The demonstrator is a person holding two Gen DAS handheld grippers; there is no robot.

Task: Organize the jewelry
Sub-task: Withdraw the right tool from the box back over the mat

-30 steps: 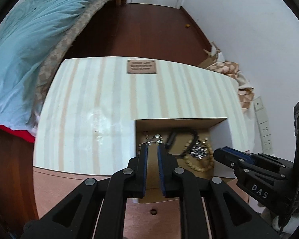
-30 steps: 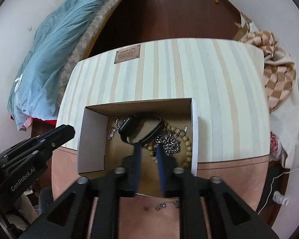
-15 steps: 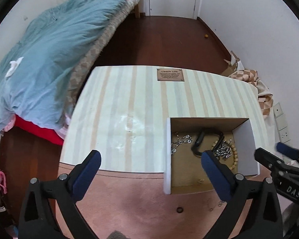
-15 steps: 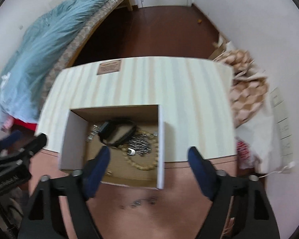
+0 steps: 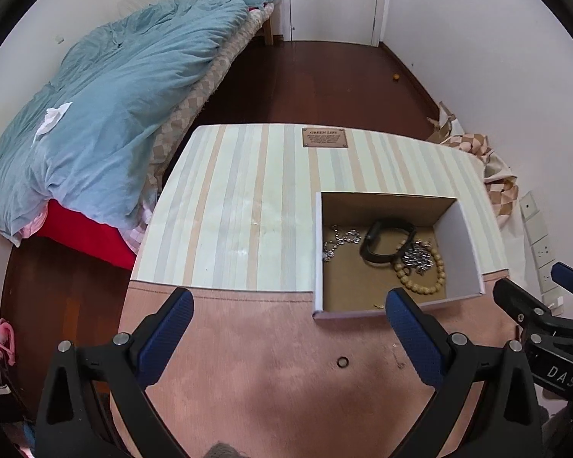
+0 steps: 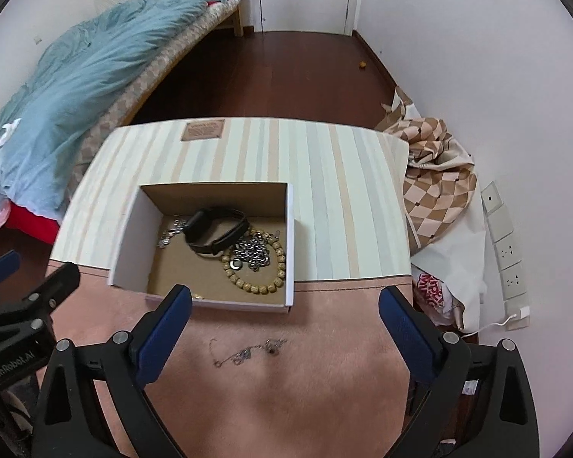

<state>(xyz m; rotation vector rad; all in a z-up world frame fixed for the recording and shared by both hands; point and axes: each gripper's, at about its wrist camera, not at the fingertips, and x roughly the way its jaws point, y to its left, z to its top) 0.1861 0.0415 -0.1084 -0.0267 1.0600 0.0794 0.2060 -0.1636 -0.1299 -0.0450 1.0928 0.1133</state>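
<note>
An open cardboard box [image 5: 464, 236] [image 6: 128, 244] stands on the table. In it lie a black wristband [image 5: 387, 240] [image 6: 216, 229], a wooden bead bracelet [image 5: 426, 282] [image 6: 261, 286], a silver chain pile [image 5: 418, 255] [image 6: 254, 253] and a thin silver chain [image 5: 338, 242] [image 6: 170, 231]. A small dark ring [image 5: 342, 362] lies on the pink cloth in front of the box. A thin necklace [image 6: 248, 351] lies there too. My left gripper [image 5: 286, 324] is open and empty above the cloth. My right gripper [image 6: 284, 320] is open and empty above the necklace.
The table has a striped cloth [image 5: 248, 198] with a brown label [image 5: 324, 137] and a pink front part [image 6: 317, 381]. A bed with a blue duvet [image 5: 114, 107] stands left. Checkered fabric [image 6: 435, 183] and wall sockets [image 6: 510, 252] are right.
Both grippers have opened from shut and pulled back and up from the box. The view widened, and the ring and necklace on the pink cloth came into fuller view.
</note>
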